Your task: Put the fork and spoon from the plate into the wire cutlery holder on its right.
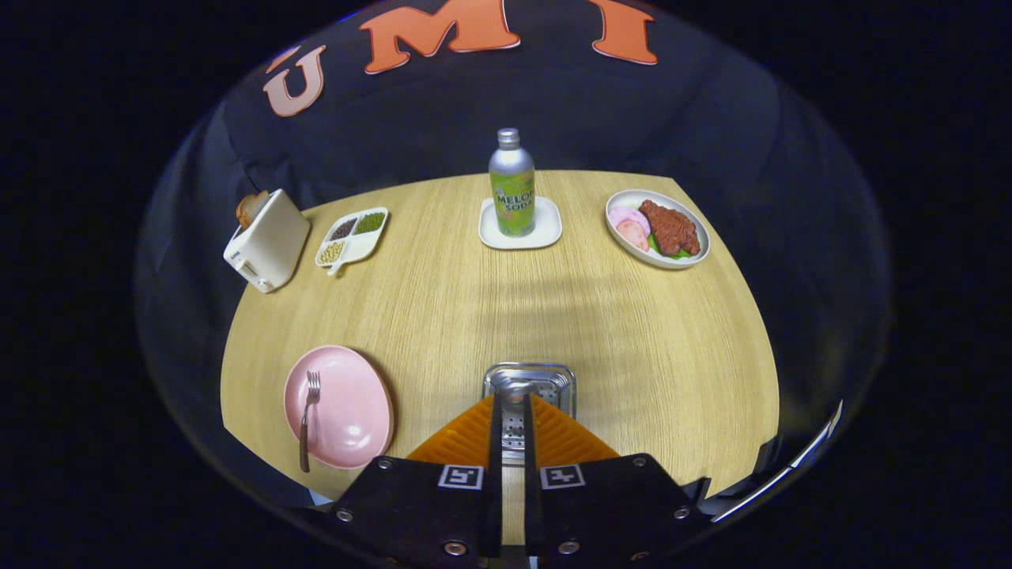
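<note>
The gripper point(512, 427) sits at lower centre, its fingers nearly closed on a thin metal handle, probably the spoon point(514, 395), over the wire cutlery holder point(530, 383). At lower left, the fork point(307, 419) lies on the pink plate point(348, 407).

A: What was the counter point(632, 332) made of?
B: Pale wood grain with a soft sheen. The cutlery holder point(528, 384) was bright shiny metal, with something metallic showing in the narrow gap of the tool point(512, 419); I couldn't tell whether the fingers pressed it.
A: And the plate point(348, 407)?
B: Smooth and slightly glossy. The fork point(307, 423) had a metal head and a dark wood-like handle. The bottle point(512, 186) looked like brushed metal.
</note>
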